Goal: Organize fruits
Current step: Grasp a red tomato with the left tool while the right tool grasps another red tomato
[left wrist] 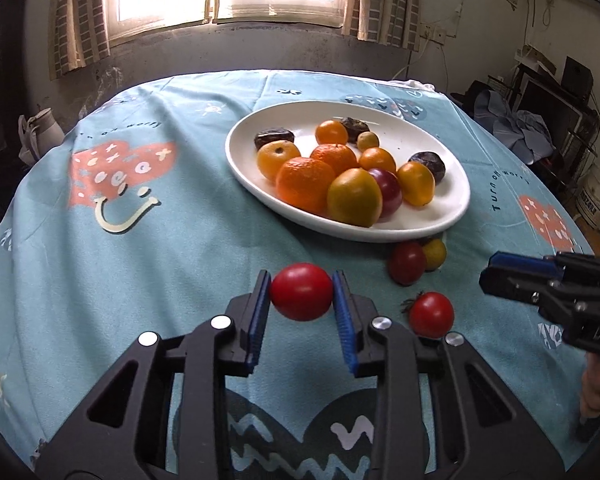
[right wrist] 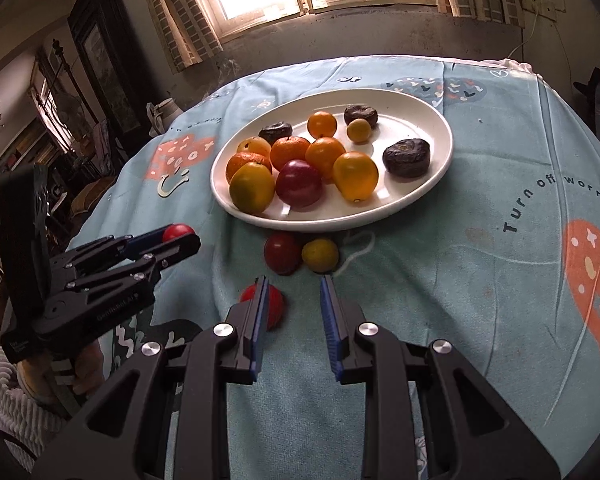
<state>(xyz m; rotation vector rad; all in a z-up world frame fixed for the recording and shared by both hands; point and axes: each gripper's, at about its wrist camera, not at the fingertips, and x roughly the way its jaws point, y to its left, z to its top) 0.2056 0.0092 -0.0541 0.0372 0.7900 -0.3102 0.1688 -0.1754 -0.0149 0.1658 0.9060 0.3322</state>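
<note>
Left gripper (left wrist: 302,298) clamped on red tomato (left wrist: 302,297), above cloth, near side of white plate (left wrist: 452,216). Plate far and slightly right. Right gripper (right wrist: 294,300) parted, empty, nearer second tomato (right wrist: 274,300).

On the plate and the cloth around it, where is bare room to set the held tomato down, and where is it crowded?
Free: the white plate's far-right area behind the dark fruit, and the cloth left of the plate by the smiley print. Crowded: the plate's near-left half, piled with oranges, and the cloth at its near rim, where three loose fruits lie.
</note>
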